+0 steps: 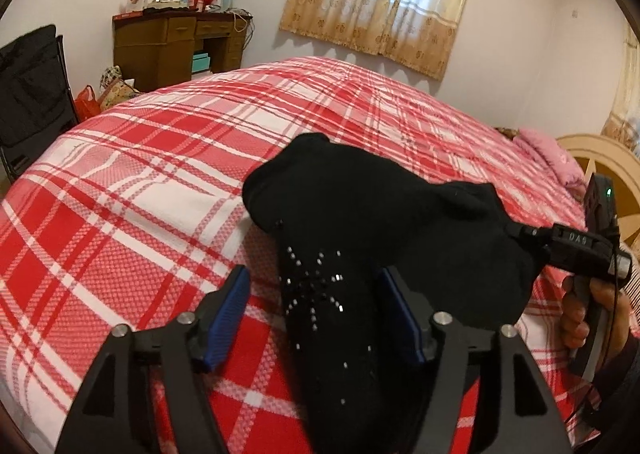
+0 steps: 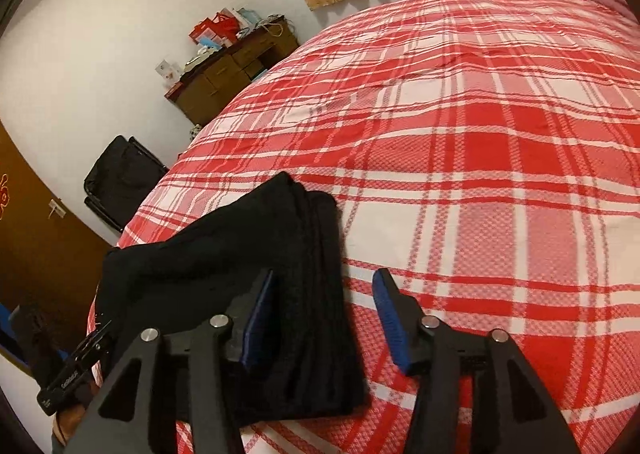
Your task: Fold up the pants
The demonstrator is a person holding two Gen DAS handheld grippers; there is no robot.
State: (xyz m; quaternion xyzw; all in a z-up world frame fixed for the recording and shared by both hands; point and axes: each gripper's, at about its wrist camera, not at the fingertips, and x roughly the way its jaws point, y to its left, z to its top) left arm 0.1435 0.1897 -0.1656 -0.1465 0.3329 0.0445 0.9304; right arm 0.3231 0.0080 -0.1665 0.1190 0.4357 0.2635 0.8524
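Note:
Black pants (image 1: 360,222) with small silver studs lie bunched on the red and white plaid bed (image 1: 140,174). My left gripper (image 1: 316,294) is open, its blue pads on either side of a studded part of the pants. In the right wrist view the pants (image 2: 240,254) lie folded in layers at the near left of the bed (image 2: 480,134). My right gripper (image 2: 324,302) is open over their right edge, the left pad over the cloth and the right pad over bare sheet. The right gripper's body and the hand holding it show in the left wrist view (image 1: 584,250).
A brown desk (image 1: 180,42) with boxes and bags stands by the far wall under a beige curtain (image 1: 380,2). A black chair (image 1: 32,94) stands left of the bed. A pink pillow (image 1: 552,158) and a wooden headboard (image 1: 600,158) are at the right.

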